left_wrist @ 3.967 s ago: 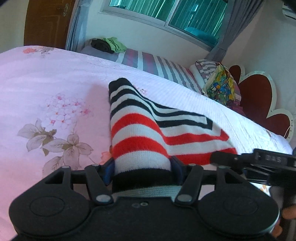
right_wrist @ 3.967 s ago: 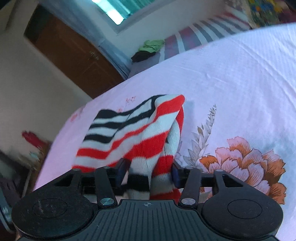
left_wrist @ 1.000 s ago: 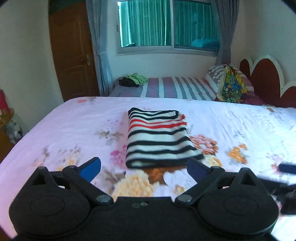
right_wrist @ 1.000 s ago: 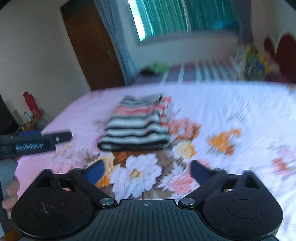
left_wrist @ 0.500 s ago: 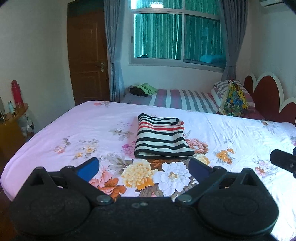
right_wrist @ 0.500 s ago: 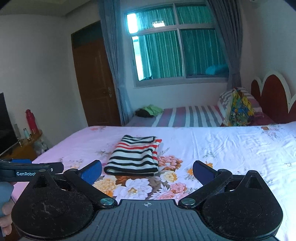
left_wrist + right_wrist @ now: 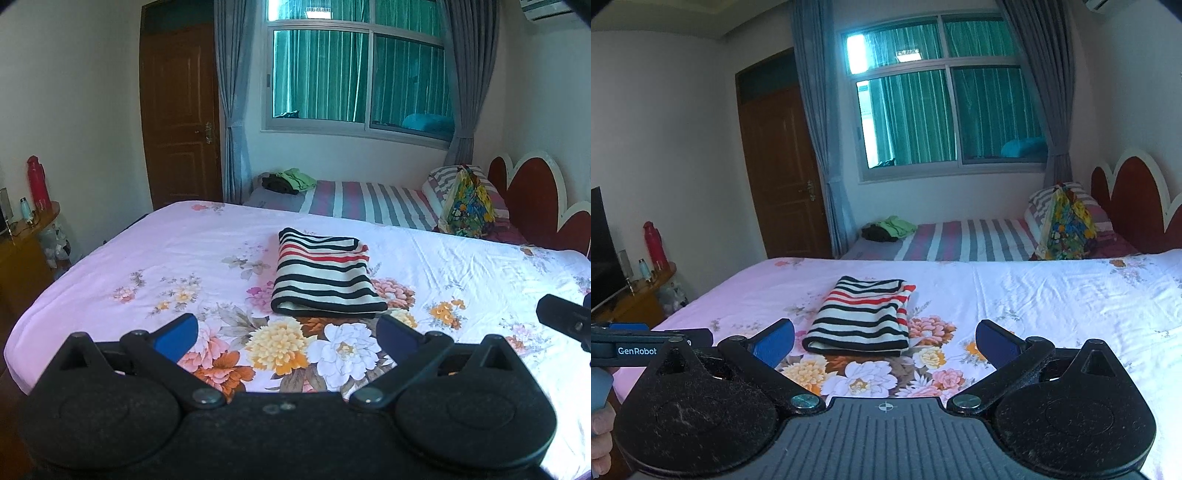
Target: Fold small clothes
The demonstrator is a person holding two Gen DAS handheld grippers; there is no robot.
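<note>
A small garment with black, white and red stripes [image 7: 325,275] lies folded into a flat rectangle on the pink floral bedsheet [image 7: 177,258]. It also shows in the right wrist view [image 7: 862,317]. My left gripper [image 7: 286,334] is open and empty, held back from the garment near the bed's front edge. My right gripper [image 7: 884,341] is open and empty too, also well short of the garment. The tip of the right gripper shows at the right edge of the left wrist view [image 7: 565,317]; the left gripper shows at the left edge of the right wrist view [image 7: 646,345].
A second bed with a striped sheet [image 7: 369,203] stands behind, with a green and dark clothes pile [image 7: 288,181] and a colourful bag [image 7: 469,206]. A wooden side table with a red bottle [image 7: 37,182] stands at the left. A brown door [image 7: 181,129] is at the back.
Four seconds ago both grippers were shut on the striped garment. Both let go and pulled back and up, and the garment lies folded on the bed.
</note>
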